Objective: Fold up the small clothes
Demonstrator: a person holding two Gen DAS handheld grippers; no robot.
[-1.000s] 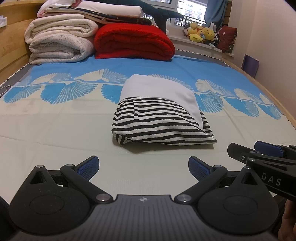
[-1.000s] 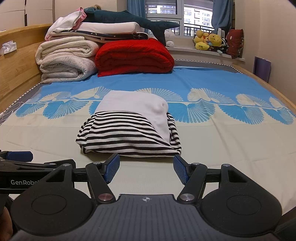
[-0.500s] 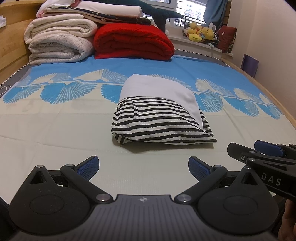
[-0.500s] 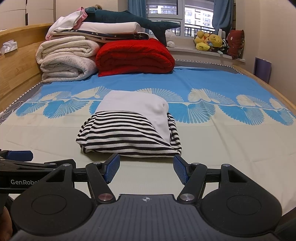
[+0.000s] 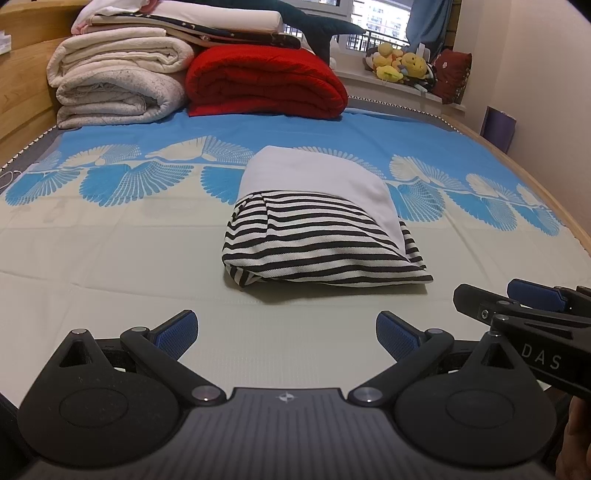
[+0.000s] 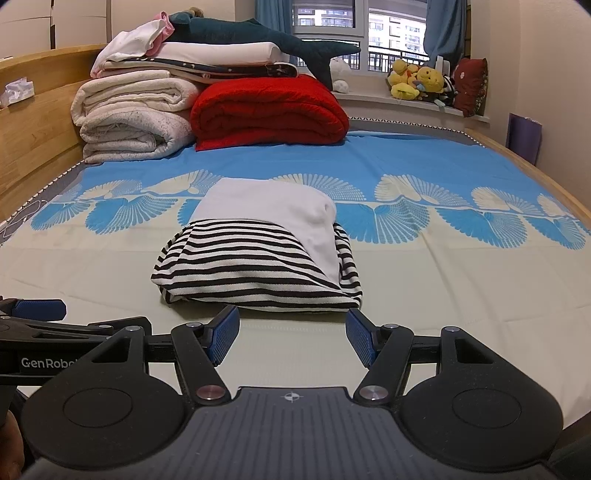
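A small folded garment (image 5: 317,229), black-and-white striped with a plain white part on top, lies on the bed sheet (image 5: 110,266); it also shows in the right wrist view (image 6: 258,258). My left gripper (image 5: 286,334) is open and empty, a short way in front of the garment. My right gripper (image 6: 291,338) is open and empty, its blue pads (image 6: 223,338) just short of the garment's near edge. The right gripper shows at the right edge of the left wrist view (image 5: 532,306). Part of the left gripper shows at the left edge of the right wrist view (image 6: 37,321).
Folded white quilts (image 6: 133,114), a red blanket (image 6: 269,110) and a shark plush (image 6: 258,33) are stacked at the bed's far end. Plush toys (image 6: 417,83) sit on the windowsill. A wooden bed frame (image 6: 33,129) runs along the left side.
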